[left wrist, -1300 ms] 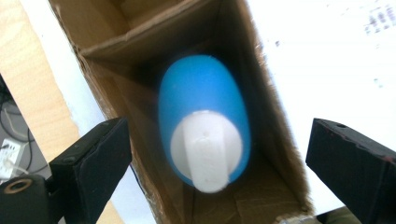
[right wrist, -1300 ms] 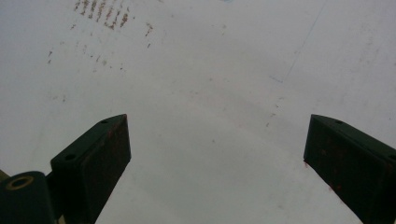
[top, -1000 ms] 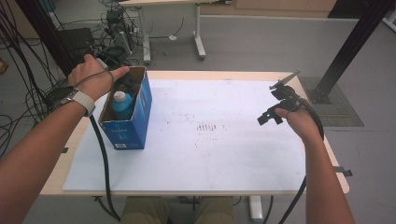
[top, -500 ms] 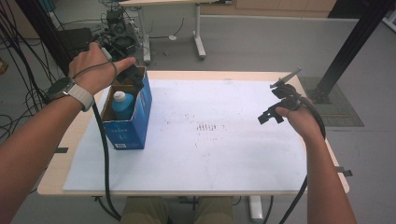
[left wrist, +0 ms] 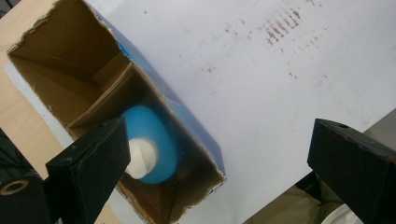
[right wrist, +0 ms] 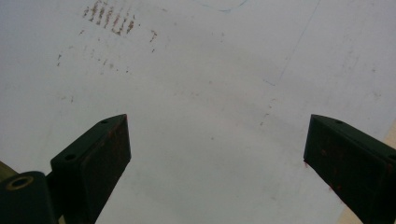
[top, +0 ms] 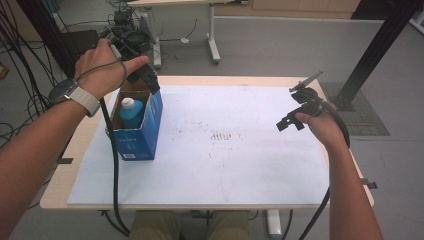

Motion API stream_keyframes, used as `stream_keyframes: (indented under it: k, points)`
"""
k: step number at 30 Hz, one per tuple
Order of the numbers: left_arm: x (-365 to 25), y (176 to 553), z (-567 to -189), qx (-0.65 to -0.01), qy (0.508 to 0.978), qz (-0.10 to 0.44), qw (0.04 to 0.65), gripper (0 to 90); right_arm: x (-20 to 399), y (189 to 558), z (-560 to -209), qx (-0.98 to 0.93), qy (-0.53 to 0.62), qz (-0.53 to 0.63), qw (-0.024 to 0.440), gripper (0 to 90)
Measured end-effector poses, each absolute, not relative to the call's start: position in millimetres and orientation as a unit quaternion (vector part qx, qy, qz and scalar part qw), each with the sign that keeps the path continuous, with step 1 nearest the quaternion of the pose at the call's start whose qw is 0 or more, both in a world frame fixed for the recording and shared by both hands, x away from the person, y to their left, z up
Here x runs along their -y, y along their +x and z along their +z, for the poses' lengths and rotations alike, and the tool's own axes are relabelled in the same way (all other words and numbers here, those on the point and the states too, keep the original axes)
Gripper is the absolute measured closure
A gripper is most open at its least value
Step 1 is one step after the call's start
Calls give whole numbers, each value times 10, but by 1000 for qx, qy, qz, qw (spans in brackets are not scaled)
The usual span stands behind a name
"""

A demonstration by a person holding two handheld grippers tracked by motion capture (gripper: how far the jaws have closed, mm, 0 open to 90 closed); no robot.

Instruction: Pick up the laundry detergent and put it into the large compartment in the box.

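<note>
- Left gripper [top: 145,75] is held above the far end of the blue cardboard box [top: 145,132], jaws spread wide with nothing between them.
- In the left gripper view the same gripper [left wrist: 219,154] looks straight down into the box [left wrist: 196,126]; the box sits below and between the jaws, no contact.
- Blue bottle [top: 131,112] with white cap stands upright inside the box, in the near compartment. In the left gripper view the bottle [left wrist: 156,144] lies just beside the left jaw in frame, the cap partly hidden by that jaw.
- A cardboard divider [left wrist: 100,100] splits the box; the far compartment shows bare brown cardboard.
- Right gripper [top: 300,107] is well apart from the box, over the right side of the table, jaws also wide and holding nothing.
- In the right gripper view that gripper [right wrist: 215,154] points down at the white sheet [right wrist: 210,93].
- Surface: white sheet [top: 235,150] covers most of a light wooden table [top: 60,195]; small rows of reddish-brown marks [top: 222,136] near the middle, also seen in the right gripper view [right wrist: 109,18].
- The box stands on the left part of the sheet, near the table's left edge.
- Room: grey floor [top: 280,45], a second table's legs [top: 212,37] beyond, black cables [top: 35,85] on the left, a black post [top: 377,50] on the right.
- Person's left wrist wears a watch [top: 75,95] with a light strap.
</note>
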State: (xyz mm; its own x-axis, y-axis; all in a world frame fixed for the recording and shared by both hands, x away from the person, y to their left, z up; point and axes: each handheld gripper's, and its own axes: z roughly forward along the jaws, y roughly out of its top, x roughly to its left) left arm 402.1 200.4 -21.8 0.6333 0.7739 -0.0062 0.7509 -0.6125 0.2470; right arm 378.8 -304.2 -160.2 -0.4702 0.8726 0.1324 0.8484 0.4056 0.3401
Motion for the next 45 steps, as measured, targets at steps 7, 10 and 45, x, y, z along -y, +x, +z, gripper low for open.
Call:
stream_keyframes:
  k: [7,10,45]
  points:
    - [-1900,4019,-235,-375,919,44,117,62,3030,3787,-1609,-838,514,183,32,73]
    - [-1851,4027,-256,-361,924,37,119,61,3020,3795,-1612,-838,513,182,31,73]
    - [-1480,3966,-620,-146,979,-13,141,58,2912,3847,-1648,-842,509,178,26,73]
